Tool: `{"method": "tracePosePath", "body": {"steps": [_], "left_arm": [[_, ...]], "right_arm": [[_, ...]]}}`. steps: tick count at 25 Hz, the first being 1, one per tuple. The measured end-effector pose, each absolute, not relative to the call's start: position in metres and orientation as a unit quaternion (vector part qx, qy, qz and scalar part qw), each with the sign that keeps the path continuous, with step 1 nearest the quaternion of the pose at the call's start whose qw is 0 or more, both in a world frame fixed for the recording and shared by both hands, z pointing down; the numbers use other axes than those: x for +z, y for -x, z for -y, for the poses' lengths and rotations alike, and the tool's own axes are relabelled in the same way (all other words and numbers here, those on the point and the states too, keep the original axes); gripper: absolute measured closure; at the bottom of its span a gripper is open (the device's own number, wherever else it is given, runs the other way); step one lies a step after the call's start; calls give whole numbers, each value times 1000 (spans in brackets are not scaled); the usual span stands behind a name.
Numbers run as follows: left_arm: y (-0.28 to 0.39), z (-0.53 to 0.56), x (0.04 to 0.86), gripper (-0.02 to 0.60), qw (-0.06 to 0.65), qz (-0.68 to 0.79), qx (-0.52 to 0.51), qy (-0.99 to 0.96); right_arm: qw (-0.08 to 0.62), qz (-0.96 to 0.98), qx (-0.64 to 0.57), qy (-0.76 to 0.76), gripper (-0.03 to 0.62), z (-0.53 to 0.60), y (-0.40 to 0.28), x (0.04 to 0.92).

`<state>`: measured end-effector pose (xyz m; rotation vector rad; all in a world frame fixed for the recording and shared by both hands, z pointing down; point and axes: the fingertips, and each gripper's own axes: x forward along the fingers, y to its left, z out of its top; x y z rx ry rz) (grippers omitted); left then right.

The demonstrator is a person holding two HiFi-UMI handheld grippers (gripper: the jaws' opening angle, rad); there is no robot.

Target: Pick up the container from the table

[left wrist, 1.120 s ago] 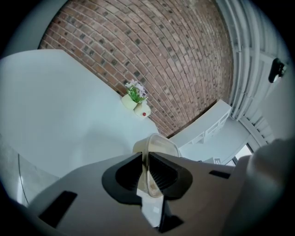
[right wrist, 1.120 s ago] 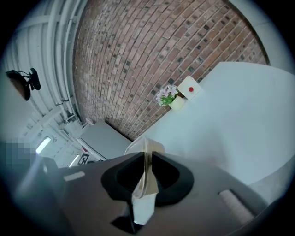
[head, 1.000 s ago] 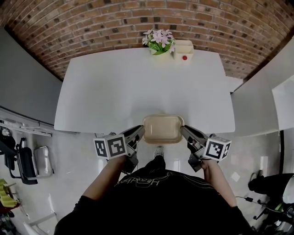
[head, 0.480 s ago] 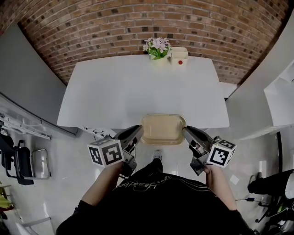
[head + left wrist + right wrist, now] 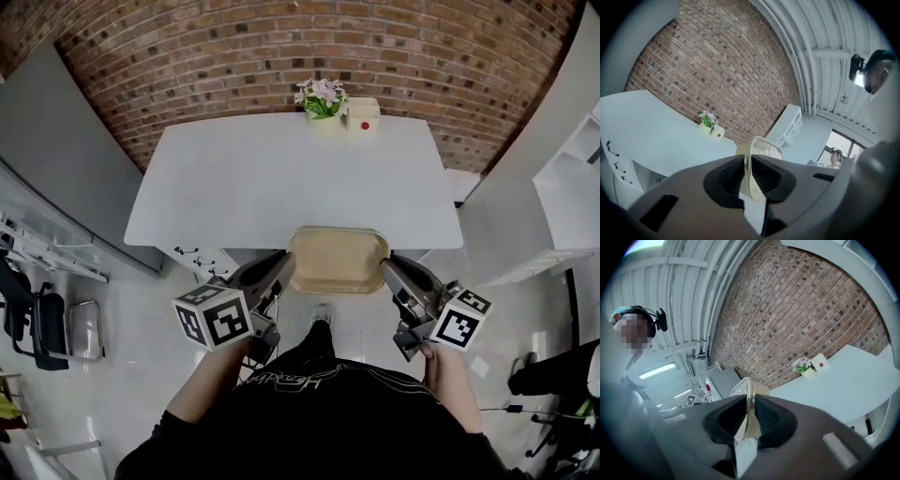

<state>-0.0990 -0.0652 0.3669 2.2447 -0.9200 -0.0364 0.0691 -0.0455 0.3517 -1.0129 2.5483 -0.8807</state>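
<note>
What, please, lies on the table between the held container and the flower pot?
Only bare white table between container and flower pot, per the head view.

L tongs (image 5: 287, 262) & R tongs (image 5: 385, 266) both clamped, pointing fwd, approx level.

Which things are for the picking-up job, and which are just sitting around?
For the job:
- container, pinched at its rim by the left claw and the right claw
- table

Just sitting around:
- flowers
- white box with a red dot
Both are at the table's far edge.
</note>
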Motion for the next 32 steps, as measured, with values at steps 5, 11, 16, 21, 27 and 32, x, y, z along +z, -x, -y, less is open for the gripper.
{"method": "tracePosePath", "body": {"steps": [5, 11, 16, 21, 27, 32], "left_arm": [[95, 35, 354, 531, 334, 353, -12, -874], [92, 6, 337, 531, 319, 352, -16, -880], [91, -14, 324, 531, 304, 350, -18, -886], [95, -28, 314, 531, 293, 353, -21, -888], [97, -37, 309, 531, 288, 354, -21, -890], [101, -42, 305, 531, 286, 361, -24, -887]], "right_arm": [[153, -877, -301, 343, 537, 17, -74, 341], [158, -884, -284, 337, 539, -13, -77, 325], [163, -892, -269, 326, 539, -30, -78, 314], [167, -896, -261, 320, 539, -44, -75, 304], [171, -897, -257, 316, 539, -52, -72, 299], [168, -901, -255, 307, 539, -55, -68, 293]]}}
